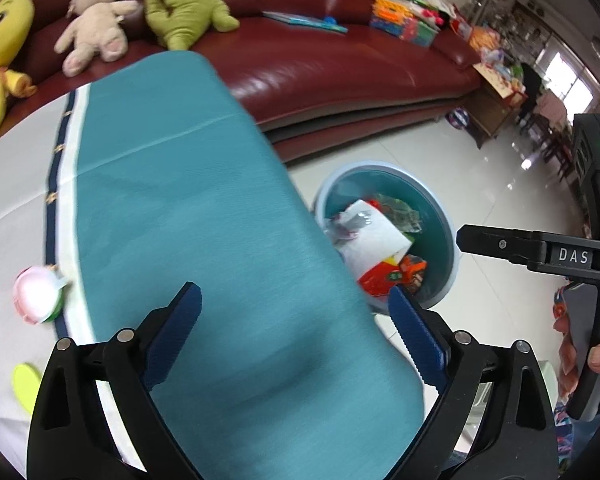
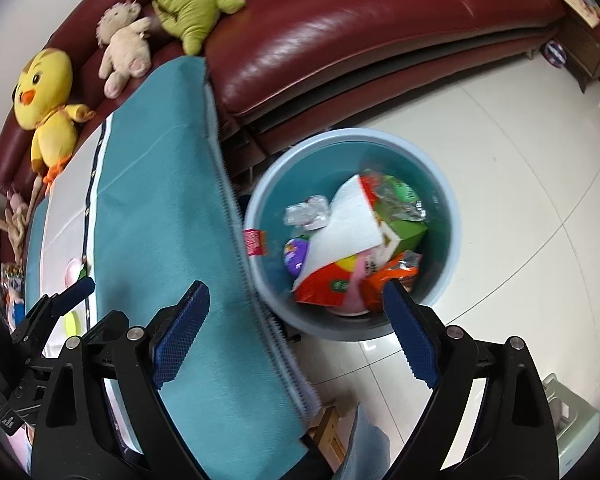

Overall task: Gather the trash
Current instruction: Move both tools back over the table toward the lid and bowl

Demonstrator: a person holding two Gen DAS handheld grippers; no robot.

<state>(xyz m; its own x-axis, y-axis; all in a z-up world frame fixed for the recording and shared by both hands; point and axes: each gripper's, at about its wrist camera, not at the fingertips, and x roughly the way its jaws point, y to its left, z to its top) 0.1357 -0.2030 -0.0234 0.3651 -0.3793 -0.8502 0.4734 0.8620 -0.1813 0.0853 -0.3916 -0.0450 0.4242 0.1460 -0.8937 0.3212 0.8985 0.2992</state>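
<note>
Teal cloth [image 1: 204,208] covered the table, and the pale blue bin [image 2: 454,216] stood on the floor at its three o'clock edge, already holding a white paper sheet [image 2: 350,220], red and orange wrappers [image 2: 328,284] and crumpled plastic. Both tools were released and empty: the left gripper [image 1: 296,340] hung over the cloth, the right gripper [image 2: 296,336] straddled the table edge and bin. Judging by this, a drop was just finished. A pink-and-white wrapper [image 1: 38,294] lay at nine o'clock on the table; the next move likely called for reaching there.
</note>
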